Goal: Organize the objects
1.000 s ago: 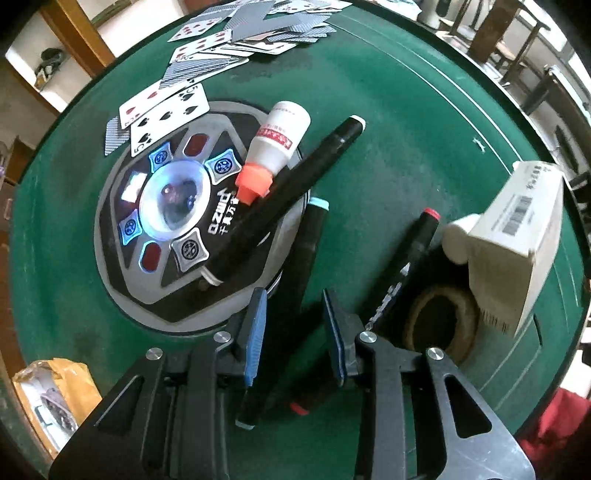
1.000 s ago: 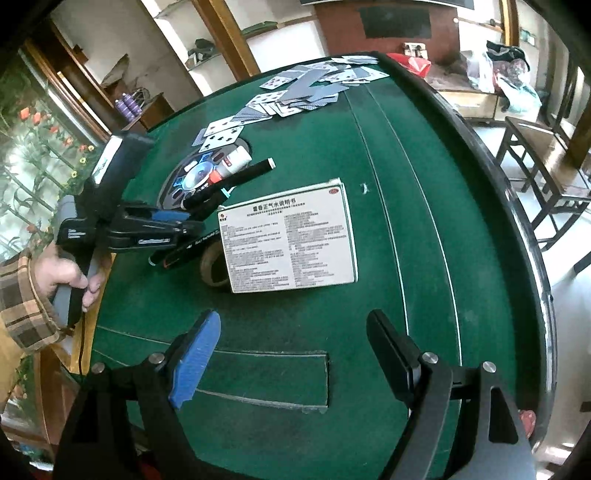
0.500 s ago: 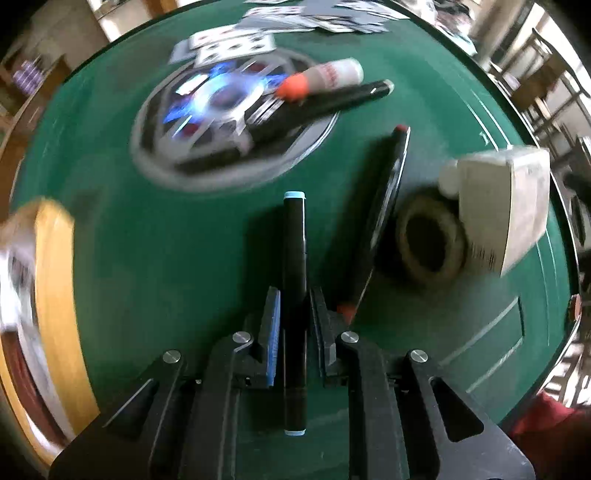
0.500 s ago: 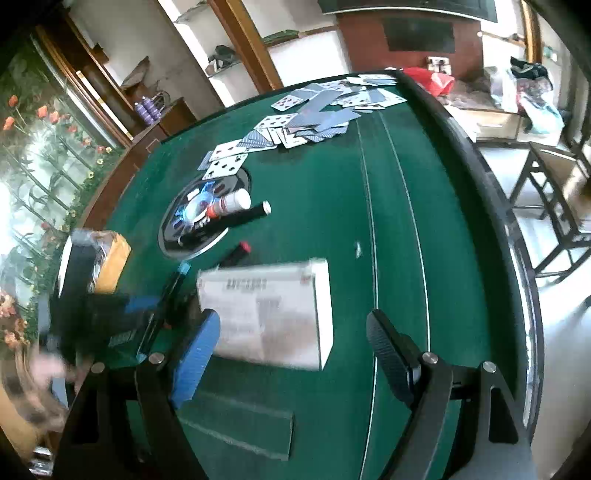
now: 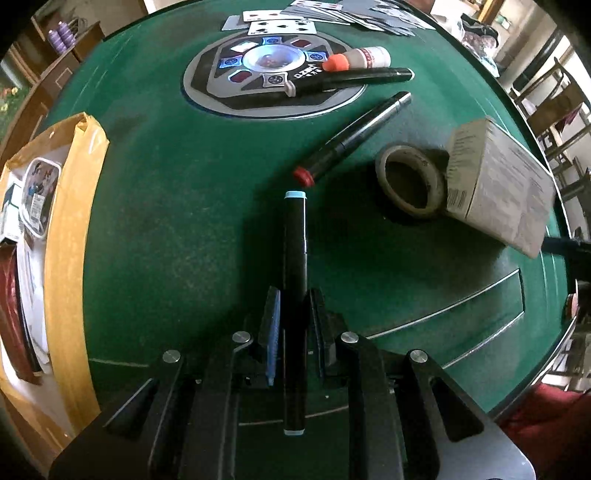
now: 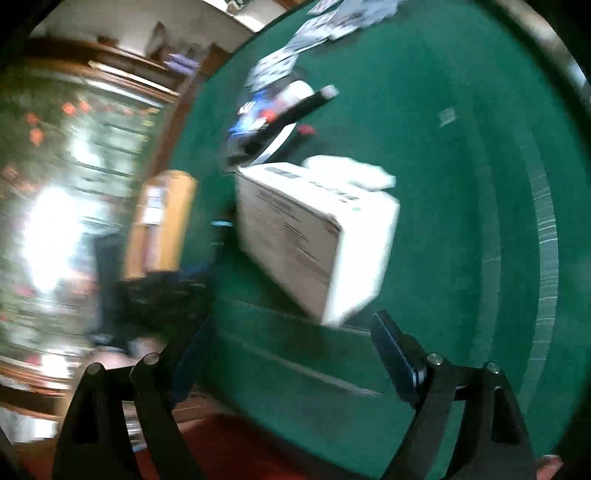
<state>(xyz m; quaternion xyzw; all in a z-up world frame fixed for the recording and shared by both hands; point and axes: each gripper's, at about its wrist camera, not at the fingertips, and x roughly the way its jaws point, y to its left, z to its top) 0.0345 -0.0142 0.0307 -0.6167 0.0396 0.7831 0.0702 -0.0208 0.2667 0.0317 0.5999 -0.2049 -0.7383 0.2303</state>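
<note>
From the left wrist camera we see our left gripper (image 5: 293,314) closed tight on a black marker with light blue end caps (image 5: 294,254), which runs straight ahead between the fingers, one cap beyond the tips and the other back toward the body. Just past its far cap lies a second black marker with a red cap (image 5: 347,142), angled away to the right. Right of that sits a roll of tape (image 5: 410,181), touching a white printed box (image 5: 498,184) farther right. Farther ahead, a round control panel (image 5: 273,77) is set into the green felt table (image 5: 166,221), with a third black marker (image 5: 351,79) and a small white bottle with an orange cap (image 5: 358,59) lying on it. Playing cards (image 5: 332,16) spread beyond. To the left is a yellow envelope (image 5: 70,240).

From the right wrist camera, heavily blurred, our right gripper (image 6: 288,354) stands wide open and holds nothing. The white printed box (image 6: 314,236) lies just ahead of the fingers on the felt (image 6: 461,184).
</note>
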